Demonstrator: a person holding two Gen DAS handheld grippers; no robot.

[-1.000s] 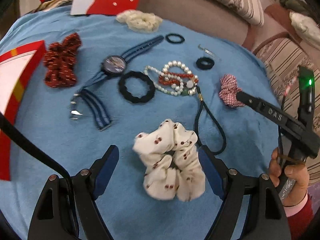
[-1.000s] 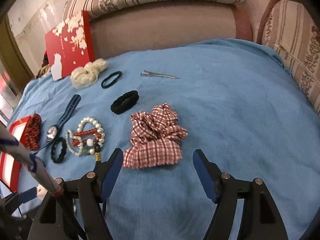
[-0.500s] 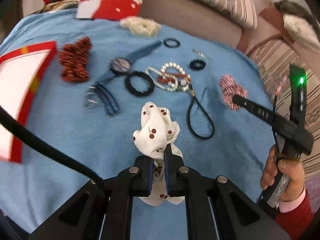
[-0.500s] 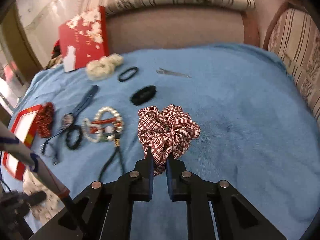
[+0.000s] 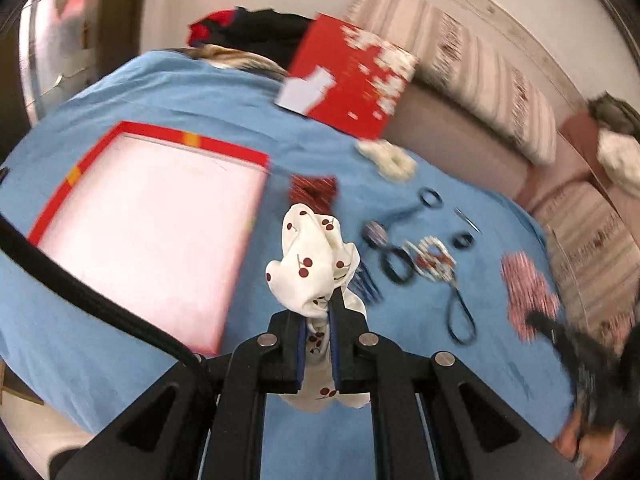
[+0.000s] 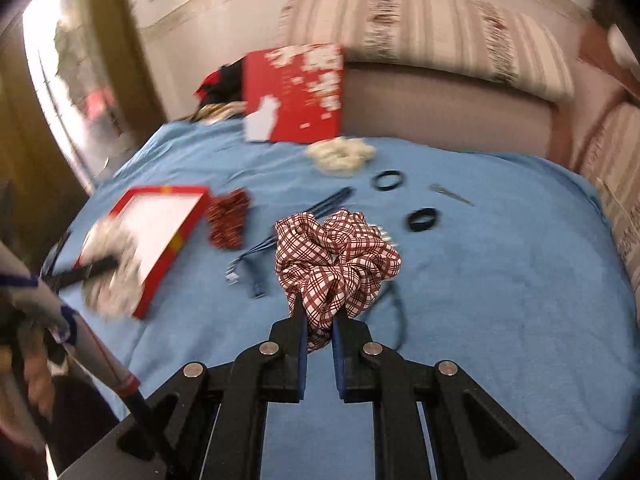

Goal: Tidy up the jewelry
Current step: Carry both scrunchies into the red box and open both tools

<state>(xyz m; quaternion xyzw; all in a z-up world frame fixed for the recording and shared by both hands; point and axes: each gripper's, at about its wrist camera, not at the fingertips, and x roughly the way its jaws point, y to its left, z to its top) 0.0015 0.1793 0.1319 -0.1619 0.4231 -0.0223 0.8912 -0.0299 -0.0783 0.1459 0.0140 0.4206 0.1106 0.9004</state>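
Left gripper [image 5: 318, 332] jaws clamped on cherry scrunchie [image 5: 312, 264]; right gripper [image 6: 319, 322] clamped on plaid scrunchie [image 6: 336, 264]. Tray [image 5: 148, 224] lies ahead-left; left gripper nearer.

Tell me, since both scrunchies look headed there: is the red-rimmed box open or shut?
Open. The red-rimmed box lies lidless on the blue blanket, its pale interior exposed. Nothing visible inside, though glare blurs it.
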